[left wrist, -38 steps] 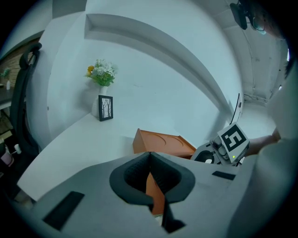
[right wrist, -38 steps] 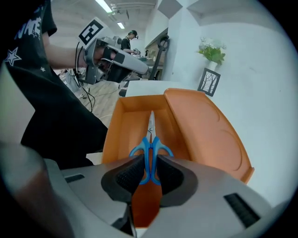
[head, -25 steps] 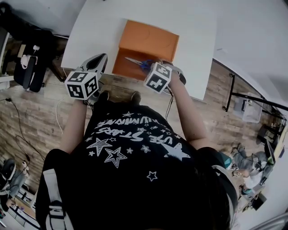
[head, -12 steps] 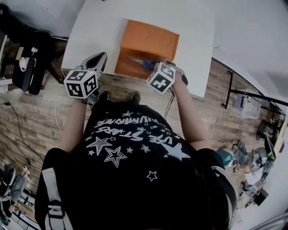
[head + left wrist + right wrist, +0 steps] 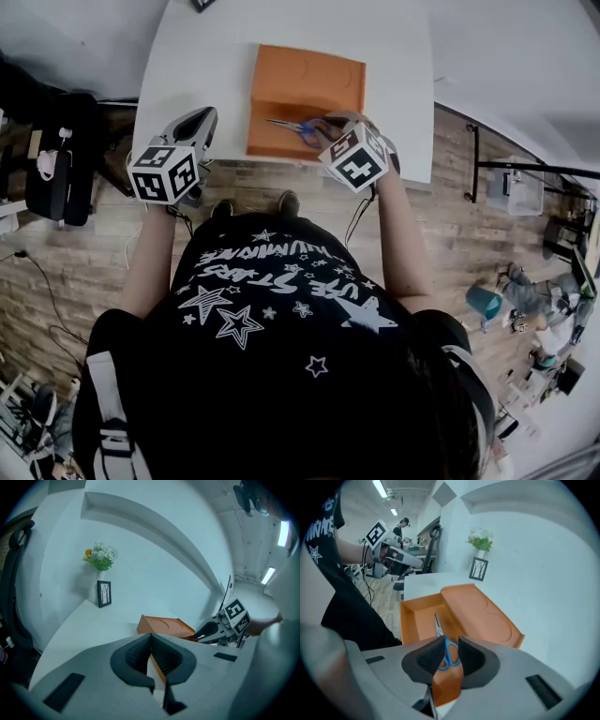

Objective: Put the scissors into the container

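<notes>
The right gripper [image 5: 451, 642] has its 2 jaws pinched on the blue handles of the scissors [image 5: 438, 627]. The blades stick straight out ahead of the jaws. They reach over the open tray [image 5: 418, 617] of the orange container [image 5: 307, 77]. Whether the tips touch the tray floor cannot be told. The near wall of the tray shows just below and between the jaws. The lid [image 5: 482, 612] lies folded open ahead and to the right of them, flat on the white table [image 5: 216, 56].

The left gripper [image 5: 151, 637] has its 2 jaws pressed together at the tips, with nothing between them. The container sits ahead of these jaws and a little to the right, with 1 corner showing through the gap behind the pads. The right gripper is further right, at the container's near side. Well ahead and to the left of the left jaws, a small black frame [image 5: 104, 594] stands on the table by the wall, with flowers [image 5: 100, 557] just behind it.

In the head view the left gripper is held at the table's near edge, left of the container and apart from it.
</notes>
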The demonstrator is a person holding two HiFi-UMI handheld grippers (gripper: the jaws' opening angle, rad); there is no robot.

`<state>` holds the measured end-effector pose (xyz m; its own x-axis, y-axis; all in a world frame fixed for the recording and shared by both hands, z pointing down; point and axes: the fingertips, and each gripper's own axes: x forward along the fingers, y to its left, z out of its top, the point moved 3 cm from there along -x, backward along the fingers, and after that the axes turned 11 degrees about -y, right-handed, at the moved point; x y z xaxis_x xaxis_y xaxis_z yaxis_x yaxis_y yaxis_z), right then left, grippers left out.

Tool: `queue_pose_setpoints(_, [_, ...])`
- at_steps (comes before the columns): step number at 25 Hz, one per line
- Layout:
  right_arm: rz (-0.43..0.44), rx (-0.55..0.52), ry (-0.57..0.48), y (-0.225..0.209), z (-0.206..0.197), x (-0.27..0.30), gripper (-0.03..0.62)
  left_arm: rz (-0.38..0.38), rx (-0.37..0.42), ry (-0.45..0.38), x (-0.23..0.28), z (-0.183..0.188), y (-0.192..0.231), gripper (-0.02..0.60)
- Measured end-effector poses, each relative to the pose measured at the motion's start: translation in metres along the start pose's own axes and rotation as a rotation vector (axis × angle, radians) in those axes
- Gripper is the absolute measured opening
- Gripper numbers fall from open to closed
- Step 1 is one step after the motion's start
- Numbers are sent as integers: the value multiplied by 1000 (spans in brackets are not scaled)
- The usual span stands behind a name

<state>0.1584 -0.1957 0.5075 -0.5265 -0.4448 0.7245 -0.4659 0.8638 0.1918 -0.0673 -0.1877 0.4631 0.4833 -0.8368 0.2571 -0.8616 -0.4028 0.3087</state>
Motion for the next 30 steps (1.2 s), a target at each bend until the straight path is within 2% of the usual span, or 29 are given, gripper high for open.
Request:
queue_pose_setpoints(6, [-205,94,-143,0,33,-14,103,-91,17,16,-11,8,16,18])
queue_pose_setpoints(11, [-425,218,-246,8,49,-32,103,-194,35,30,-17,11,28,18])
queue_pose_setpoints(14, [-514,295,-283,20,56,-45,101,-237,36,28,-26,16,35,18])
queue_pose_setpoints(17, [-576,376,-298,38,58,-55,82,-285,36,34,-34,17,41,18])
queue_pose_setpoints(22, [-665,473,-259,80,54,-64,55,-379,39,78,-47,9,46,18])
queue_pose_setpoints(30, [-728,568,-224,121,43,-72,54,-458,52,127,-59,-2,42,18])
